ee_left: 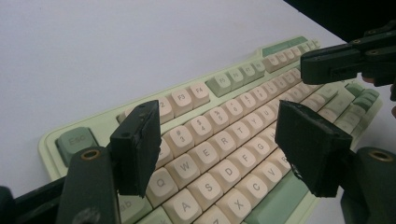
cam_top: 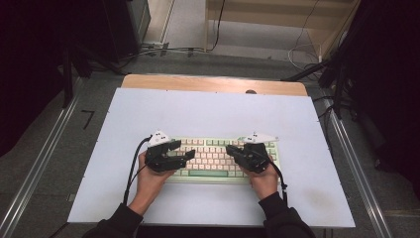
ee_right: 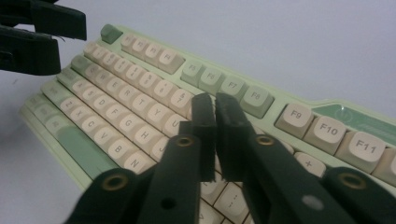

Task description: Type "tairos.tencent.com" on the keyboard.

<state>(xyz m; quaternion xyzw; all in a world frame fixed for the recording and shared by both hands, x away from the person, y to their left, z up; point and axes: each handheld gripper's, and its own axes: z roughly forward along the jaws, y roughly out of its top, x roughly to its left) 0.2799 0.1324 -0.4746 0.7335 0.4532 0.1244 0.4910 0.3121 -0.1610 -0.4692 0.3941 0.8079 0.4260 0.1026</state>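
Observation:
A pale green keyboard (cam_top: 213, 148) with cream keys lies on the white mat, close to the front edge. My left gripper (cam_top: 183, 148) hovers over the keyboard's left end, its jaws wide apart with nothing between them. In the left gripper view it (ee_left: 224, 140) frames the letter keys of the keyboard (ee_left: 196, 93). My right gripper (cam_top: 231, 148) is over the keyboard's right half, and its jaws (ee_right: 215, 116) stand shut on nothing above the keys (ee_right: 140, 93). The two grippers point toward each other across the middle rows.
The white mat (cam_top: 208, 109) covers most of a wooden table (cam_top: 213, 83). Metal rails run along both sides of the table. Cables lie on the floor beyond the far edge, near dark equipment.

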